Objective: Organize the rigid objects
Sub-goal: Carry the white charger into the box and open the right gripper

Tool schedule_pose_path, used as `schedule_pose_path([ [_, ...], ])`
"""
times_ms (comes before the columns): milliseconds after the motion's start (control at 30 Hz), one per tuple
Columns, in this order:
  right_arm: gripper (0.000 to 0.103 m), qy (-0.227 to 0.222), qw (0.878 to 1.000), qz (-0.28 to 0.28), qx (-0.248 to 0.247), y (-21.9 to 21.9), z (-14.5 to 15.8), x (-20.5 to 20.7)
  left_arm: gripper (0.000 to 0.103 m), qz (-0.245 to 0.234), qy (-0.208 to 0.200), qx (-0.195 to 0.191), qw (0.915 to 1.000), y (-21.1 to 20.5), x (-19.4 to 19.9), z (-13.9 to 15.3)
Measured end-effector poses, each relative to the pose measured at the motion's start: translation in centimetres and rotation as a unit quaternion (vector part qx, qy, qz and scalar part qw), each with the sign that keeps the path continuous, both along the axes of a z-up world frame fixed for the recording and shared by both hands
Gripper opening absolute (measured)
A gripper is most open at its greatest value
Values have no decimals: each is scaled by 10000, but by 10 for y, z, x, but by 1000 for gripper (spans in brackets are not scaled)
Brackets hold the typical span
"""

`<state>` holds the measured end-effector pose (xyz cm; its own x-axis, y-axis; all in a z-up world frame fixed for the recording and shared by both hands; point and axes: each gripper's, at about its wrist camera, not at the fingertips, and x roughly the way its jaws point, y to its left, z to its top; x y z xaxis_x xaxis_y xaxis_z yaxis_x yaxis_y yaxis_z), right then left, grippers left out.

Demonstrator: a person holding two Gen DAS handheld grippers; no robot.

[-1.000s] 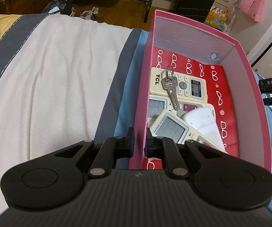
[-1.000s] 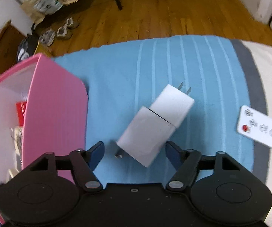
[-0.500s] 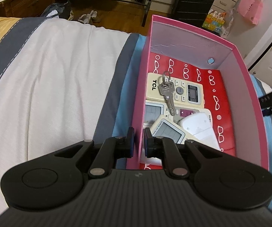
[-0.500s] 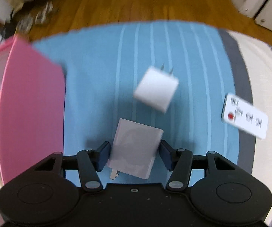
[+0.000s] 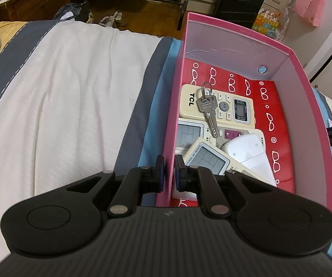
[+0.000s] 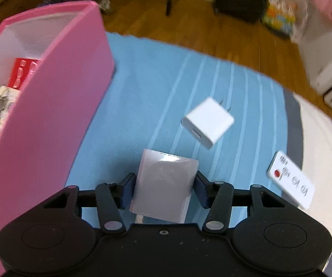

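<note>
Pink cardboard box [image 5: 230, 32] stands on the bed [image 5: 57, 97], at the blue striped end of the cover, its near left wall pinched between the closed pads of the left tool [image 5: 168, 173]; inside lie several cream remote controls [image 5: 216, 106] with a set of keys [image 5: 208, 110] resting on top. Just right of the box, the right tool [image 6: 163, 189] has just been narrowing its jaws and now clamps a grey charger block [image 6: 163, 184] by its sides. Beyond it a white plug adapter [image 6: 208, 122] and a small white remote [image 6: 290, 182] lie apart on the cover.
</note>
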<state>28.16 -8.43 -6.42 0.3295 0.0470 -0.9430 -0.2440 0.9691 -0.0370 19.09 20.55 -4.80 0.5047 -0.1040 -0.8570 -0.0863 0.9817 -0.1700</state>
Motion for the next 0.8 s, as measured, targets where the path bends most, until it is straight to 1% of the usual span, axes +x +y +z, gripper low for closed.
schedule_pose_path([
  [100, 58, -118, 9998, -36, 144, 1, 10, -13, 8, -5, -3, 7, 10000, 1, -1, 0],
  [233, 58, -325, 9990, 123, 290, 9, 38, -29, 8, -61, 17, 34, 10000, 2, 0, 0],
  [333, 58, -816, 9951, 469, 304, 18, 69, -44, 8, -72, 23, -47, 10000, 4, 0, 1],
  [367, 58, -960, 9930, 582, 372, 22, 79, -49, 8, -61, 22, -45, 10000, 4, -1, 1],
  [433, 58, -1098, 9892, 771, 590, 29, 95, -54, 8, -59, 12, -27, 10000, 4, 0, 0],
  [500, 58, -1248, 9838, 1064, 728, 40, 110, -57, 6, -82, -31, 32, 10000, 2, -2, 0],
  [600, 58, -1457, 9717, 1721, 703, 62, 125, -61, 5, -152, -84, 186, 9997, -3, -3, 1],
  [700, 58, -1442, 9626, 2180, 710, 81, 133, -61, 5, -147, -83, 180, 9997, -3, -3, 1],
  [800, 58, -1329, 9460, 2913, 512, 108, 137, -64, 5, -129, -80, 129, 9998, -2, -4, 1],
])
